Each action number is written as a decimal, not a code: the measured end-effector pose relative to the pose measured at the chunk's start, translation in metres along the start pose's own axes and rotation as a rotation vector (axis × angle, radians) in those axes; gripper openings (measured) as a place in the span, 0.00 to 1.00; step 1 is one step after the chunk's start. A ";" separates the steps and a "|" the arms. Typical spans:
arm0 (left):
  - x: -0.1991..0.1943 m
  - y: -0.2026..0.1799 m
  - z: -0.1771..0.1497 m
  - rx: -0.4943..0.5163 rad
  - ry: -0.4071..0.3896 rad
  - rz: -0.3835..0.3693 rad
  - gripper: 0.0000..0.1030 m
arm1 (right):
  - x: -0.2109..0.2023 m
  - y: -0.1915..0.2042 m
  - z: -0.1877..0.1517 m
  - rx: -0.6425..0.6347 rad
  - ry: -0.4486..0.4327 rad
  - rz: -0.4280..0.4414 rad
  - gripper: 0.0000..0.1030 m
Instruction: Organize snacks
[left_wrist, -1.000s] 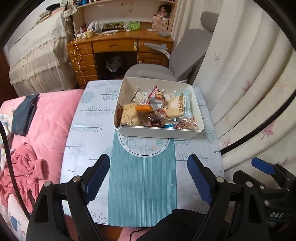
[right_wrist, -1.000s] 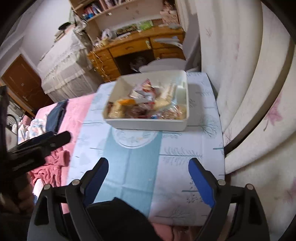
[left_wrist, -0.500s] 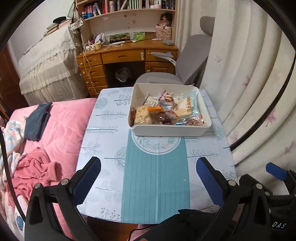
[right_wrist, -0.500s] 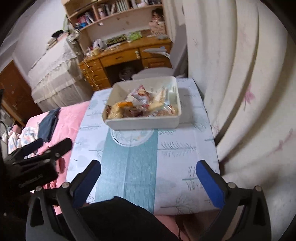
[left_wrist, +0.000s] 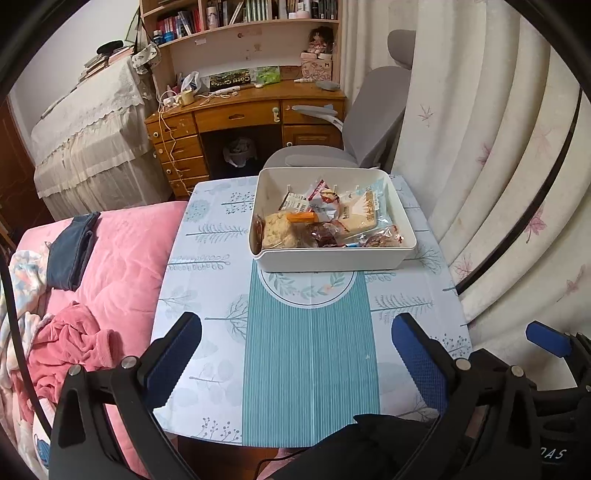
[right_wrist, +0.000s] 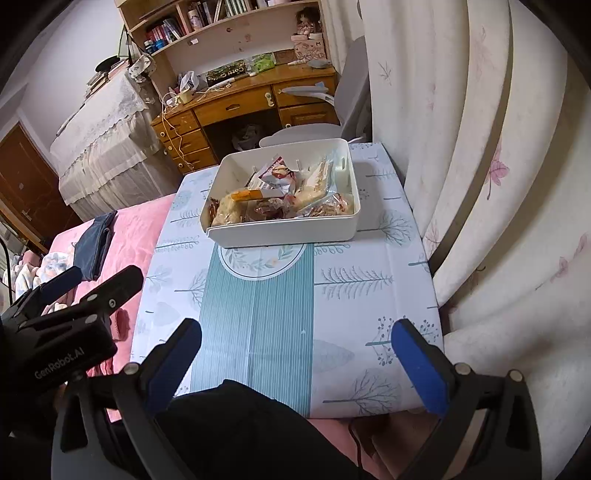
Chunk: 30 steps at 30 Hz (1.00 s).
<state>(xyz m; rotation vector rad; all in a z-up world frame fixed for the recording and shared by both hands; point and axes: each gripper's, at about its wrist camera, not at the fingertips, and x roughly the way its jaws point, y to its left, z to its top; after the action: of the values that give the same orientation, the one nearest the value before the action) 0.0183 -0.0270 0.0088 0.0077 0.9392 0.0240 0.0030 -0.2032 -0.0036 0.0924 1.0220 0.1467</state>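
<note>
- Bedroom: pink bed (left_wrist: 122, 251) at 9 o'clock of the tabletop, curtain (left_wrist: 498, 155) at 3 o'clock, wooden desk (left_wrist: 243, 118) and grey chair (left_wrist: 373, 122) at 12 o'clock.
- tabletop (left_wrist: 310, 354) has a pale tree-print cloth with a teal striped runner down the middle.
- white bin (left_wrist: 332, 254) sits at the far end of the tabletop, 12 o'clock from both tongs, well apart from them.
- snacks (left_wrist: 325, 221) are piled inside the bin: wrapped packets, mixed.
- left tongs (left_wrist: 295, 354): jaws just went wide, now fully spread, nothing between them.
- right tongs (right_wrist: 295, 354): same, jaws just widened, fully spread, nothing gripped.
- Both hover over the near tabletop edge.
</note>
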 end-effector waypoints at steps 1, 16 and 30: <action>0.000 0.000 0.000 -0.001 -0.001 -0.001 0.99 | 0.000 0.001 0.000 -0.002 0.001 0.000 1.00; 0.001 -0.002 0.000 -0.014 0.005 0.010 0.99 | 0.011 -0.006 0.003 -0.005 0.040 0.020 1.00; 0.000 -0.003 -0.004 -0.017 0.007 0.014 0.99 | 0.017 -0.013 0.001 0.002 0.078 0.020 1.00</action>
<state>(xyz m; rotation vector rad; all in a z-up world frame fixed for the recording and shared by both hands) 0.0151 -0.0298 0.0069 -0.0013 0.9464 0.0452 0.0140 -0.2129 -0.0191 0.0993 1.0997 0.1688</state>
